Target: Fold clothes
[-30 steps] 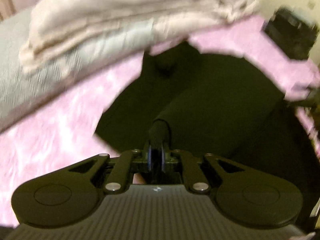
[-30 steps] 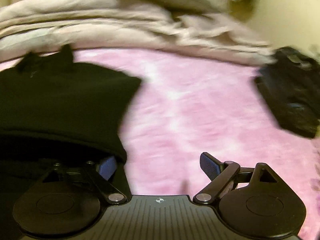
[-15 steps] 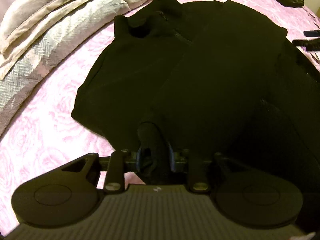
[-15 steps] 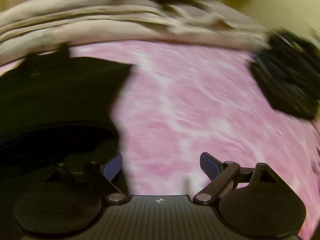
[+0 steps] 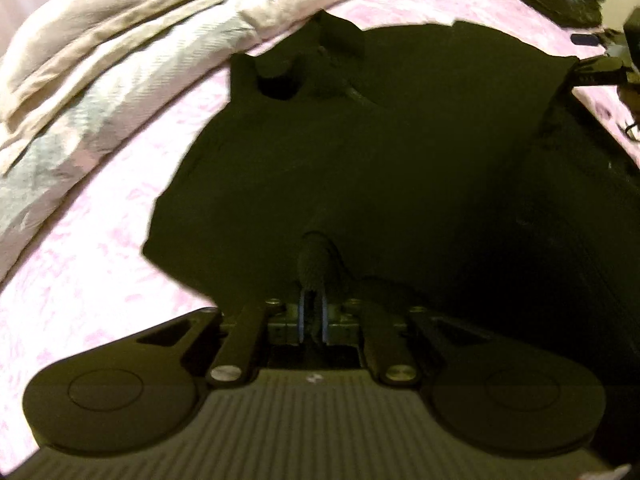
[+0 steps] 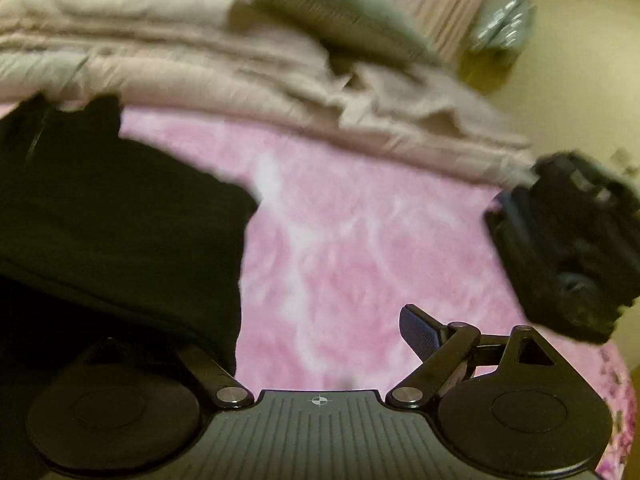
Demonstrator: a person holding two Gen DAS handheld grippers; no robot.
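Bed w/ a pink floral sheet (image 6: 360, 240) takes up most of both views. Along the far edge there's a rumpled beige duvet (image 6: 240, 76), and a grey-green pillow (image 6: 332, 12) sits on top of it. Pale pleated curtain (image 6: 448, 12) behind that, plain cream wall (image 6: 580, 80) to the right. Lighting's warm and dim, right view pretty blurry tbh.

A pink floral bedspread (image 6: 360, 240) carries a black top (image 5: 380, 160), beige folded bedding (image 6: 200, 80) and dark folded clothes (image 6: 572, 248).
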